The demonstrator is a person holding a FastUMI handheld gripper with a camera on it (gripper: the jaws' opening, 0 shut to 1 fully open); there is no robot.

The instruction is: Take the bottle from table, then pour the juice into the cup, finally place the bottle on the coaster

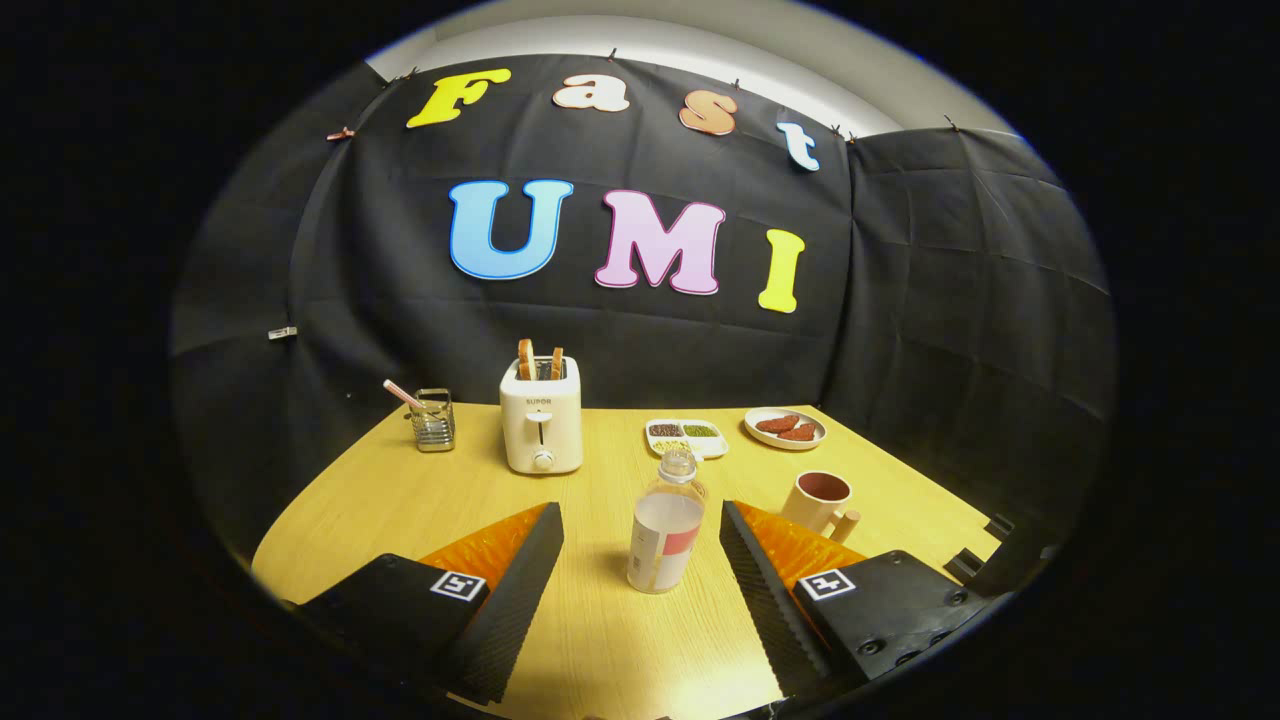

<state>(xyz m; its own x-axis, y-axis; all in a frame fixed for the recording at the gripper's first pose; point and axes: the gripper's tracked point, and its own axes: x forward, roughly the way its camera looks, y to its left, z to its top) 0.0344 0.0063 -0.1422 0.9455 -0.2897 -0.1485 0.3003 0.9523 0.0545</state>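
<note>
A clear bottle (665, 525) with pale juice and a red-and-white label stands upright on the wooden table (600, 640). It sits between my two fingers, near their tips, with a gap on each side. My gripper (640, 515) is open and touches nothing. A pale cup (822, 500) with a dark red inside and a handle stands to the right, just beyond the right finger.
A white toaster (541, 425) with two slices of bread stands at the back left. A wire holder (433, 418) with a straw is further left. A divided dish (686, 436) and a plate of red food (785, 427) lie at the back.
</note>
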